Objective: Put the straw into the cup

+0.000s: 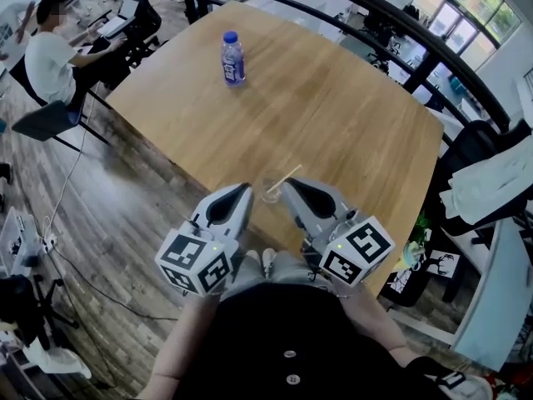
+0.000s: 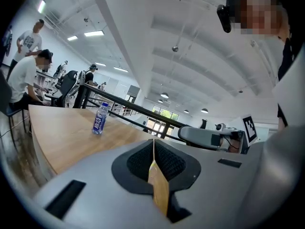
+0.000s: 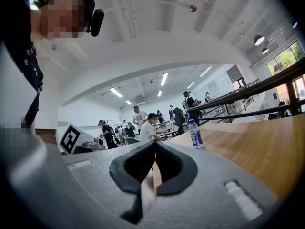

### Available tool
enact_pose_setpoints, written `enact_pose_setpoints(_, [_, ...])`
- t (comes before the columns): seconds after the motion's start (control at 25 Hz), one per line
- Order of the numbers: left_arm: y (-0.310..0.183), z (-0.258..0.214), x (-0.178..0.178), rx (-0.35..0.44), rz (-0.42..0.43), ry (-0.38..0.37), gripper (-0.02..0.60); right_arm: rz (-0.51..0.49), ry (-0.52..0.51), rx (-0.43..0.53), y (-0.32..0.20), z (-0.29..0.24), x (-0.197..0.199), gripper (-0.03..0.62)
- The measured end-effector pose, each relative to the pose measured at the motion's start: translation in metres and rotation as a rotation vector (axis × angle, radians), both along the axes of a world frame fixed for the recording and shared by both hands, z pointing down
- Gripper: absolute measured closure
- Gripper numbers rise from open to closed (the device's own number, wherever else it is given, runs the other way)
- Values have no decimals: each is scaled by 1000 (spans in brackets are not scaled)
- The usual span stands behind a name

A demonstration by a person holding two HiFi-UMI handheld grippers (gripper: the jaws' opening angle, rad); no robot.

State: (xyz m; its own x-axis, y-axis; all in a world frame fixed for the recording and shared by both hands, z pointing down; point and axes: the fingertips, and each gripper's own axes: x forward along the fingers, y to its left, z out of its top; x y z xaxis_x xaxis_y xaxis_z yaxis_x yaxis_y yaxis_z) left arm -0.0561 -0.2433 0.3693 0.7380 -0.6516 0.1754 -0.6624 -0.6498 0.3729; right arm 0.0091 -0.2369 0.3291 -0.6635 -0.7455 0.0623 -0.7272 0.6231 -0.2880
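A large wooden table [image 1: 333,115] stands on a grey-brown plank floor [image 1: 125,198]. A black railing [image 1: 366,11] runs beyond the table's far edge, with windows [image 1: 466,7] past it at the far right. Left of the table, a person [image 1: 50,57] sits on a dark chair [image 1: 46,119]. Above the table, strip lights [image 3: 164,78] glow on a white ceiling [image 2: 190,42].

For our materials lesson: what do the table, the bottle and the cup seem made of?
Table: wood or wood veneer, matte, with running grain lines. Bottle: probably clear plastic, with blue cap and label. Cup: transparent, glass or plastic, unclear; the wood shows through.
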Motion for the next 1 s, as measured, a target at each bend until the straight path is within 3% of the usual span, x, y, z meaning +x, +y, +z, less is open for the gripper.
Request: enact_pose_setpoints(1.0, [17, 23, 13, -80, 26, -33, 560, -35, 68, -65, 12, 24, -2, 595])
